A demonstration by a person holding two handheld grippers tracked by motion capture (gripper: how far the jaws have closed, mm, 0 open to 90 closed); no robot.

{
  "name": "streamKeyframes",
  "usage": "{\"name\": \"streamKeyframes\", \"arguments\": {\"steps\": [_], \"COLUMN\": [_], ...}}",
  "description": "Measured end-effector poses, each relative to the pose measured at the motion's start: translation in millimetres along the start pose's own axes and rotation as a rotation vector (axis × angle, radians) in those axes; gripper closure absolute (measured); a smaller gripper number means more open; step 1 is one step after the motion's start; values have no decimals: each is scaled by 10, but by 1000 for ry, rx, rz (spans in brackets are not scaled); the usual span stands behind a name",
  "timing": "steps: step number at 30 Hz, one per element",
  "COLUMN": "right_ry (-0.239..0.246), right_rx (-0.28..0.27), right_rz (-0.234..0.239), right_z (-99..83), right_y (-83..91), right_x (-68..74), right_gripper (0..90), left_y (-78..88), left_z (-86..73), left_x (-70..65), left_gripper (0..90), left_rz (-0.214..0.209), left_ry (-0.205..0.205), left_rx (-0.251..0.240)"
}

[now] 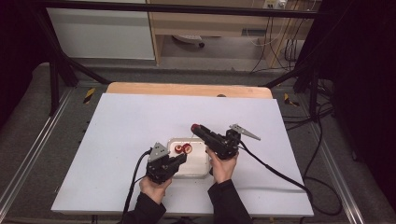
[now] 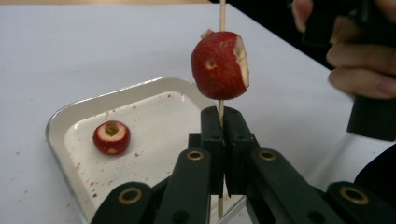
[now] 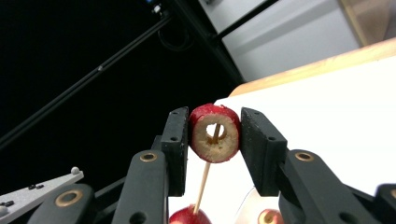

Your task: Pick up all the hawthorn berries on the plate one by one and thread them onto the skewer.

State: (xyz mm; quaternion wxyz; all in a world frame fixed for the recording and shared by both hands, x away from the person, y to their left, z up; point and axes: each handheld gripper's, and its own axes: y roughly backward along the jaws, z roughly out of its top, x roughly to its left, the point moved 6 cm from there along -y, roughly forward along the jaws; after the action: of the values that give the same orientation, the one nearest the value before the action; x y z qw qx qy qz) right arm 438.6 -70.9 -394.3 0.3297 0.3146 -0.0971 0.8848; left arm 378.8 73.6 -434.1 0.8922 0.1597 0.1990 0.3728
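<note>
My left gripper (image 1: 183, 157) (image 2: 224, 116) is shut on a thin wooden skewer (image 2: 222, 14) that stands upright over a white tray (image 1: 200, 171) (image 2: 154, 121). A red cored fruit (image 2: 219, 65) is threaded on the skewer, with a piece missing on its right side. Another red fruit (image 2: 111, 137) lies in the tray. My right gripper (image 1: 196, 128) (image 3: 215, 135) is shut on a second cored red fruit (image 3: 215, 145), held above the skewer. The skewer's tip (image 3: 204, 179) reaches into that fruit's hole. The threaded fruit (image 3: 189, 217) shows below it.
The tray sits on a white table (image 1: 130, 121) with a wooden strip (image 1: 187, 88) along the far edge. Black frame poles (image 1: 56, 70) stand at the back corners. Cables (image 1: 280, 172) trail over the right side. Red crumbs dot the tray.
</note>
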Motion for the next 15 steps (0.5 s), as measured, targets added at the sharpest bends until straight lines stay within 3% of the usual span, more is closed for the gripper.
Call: {"name": "streamKeyframes", "arguments": {"steps": [2,5,15], "right_ry": [-8,-6,32], "right_rx": [-3,4,84], "right_rz": [-4,11,31], "right_z": [-24,-35,-253], "right_y": [-16,-25,-15], "right_x": [-9,-9,33], "right_gripper": [644,645,642], "left_y": [-11,-7,-42], "left_z": [-2,9,19], "left_x": [-14,7,28], "left_gripper": [883,883,883], "left_rz": [10,3,-3], "left_ry": [-11,10,11], "left_rx": [3,-5,12]}}
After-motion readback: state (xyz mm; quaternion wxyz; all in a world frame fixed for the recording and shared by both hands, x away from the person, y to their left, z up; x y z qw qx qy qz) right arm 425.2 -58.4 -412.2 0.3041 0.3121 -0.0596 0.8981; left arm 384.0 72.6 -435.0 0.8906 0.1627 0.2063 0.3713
